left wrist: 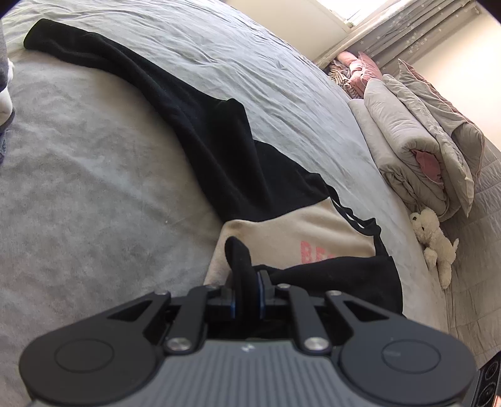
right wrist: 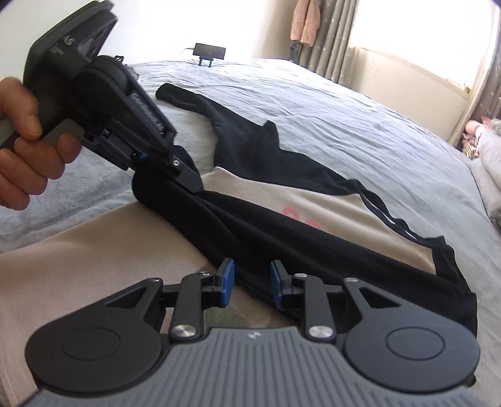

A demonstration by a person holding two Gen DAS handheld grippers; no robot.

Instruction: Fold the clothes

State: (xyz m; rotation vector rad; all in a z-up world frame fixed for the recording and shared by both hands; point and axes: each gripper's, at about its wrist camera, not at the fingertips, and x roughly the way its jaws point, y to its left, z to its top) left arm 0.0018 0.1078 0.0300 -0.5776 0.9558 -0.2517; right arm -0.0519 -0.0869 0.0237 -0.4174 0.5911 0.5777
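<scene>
- The sweatshirt [left wrist: 291, 238] has a beige body, black sleeves and pink lettering across the chest; its black collar edge carries thin white stripes.
- The bed sheet [left wrist: 250, 62] is pale blue-grey, plain.
- The blanket [left wrist: 78, 175] beneath the garment is mottled grey.
- The left tongs [left wrist: 247, 291] are black with blue pads and a ribbed grey body.
- The right tongs [right wrist: 252, 281] match: black arms, blue pads, grey ribbed housing.
- The folded duvet [left wrist: 416, 147] is beige-grey with a pink lining.
- The stuffed toy [left wrist: 435, 241] is cream-white.
- The curtain [left wrist: 416, 34] is grey with small white stars.
- The hanging cloth [right wrist: 305, 22] is dusty pink.
</scene>
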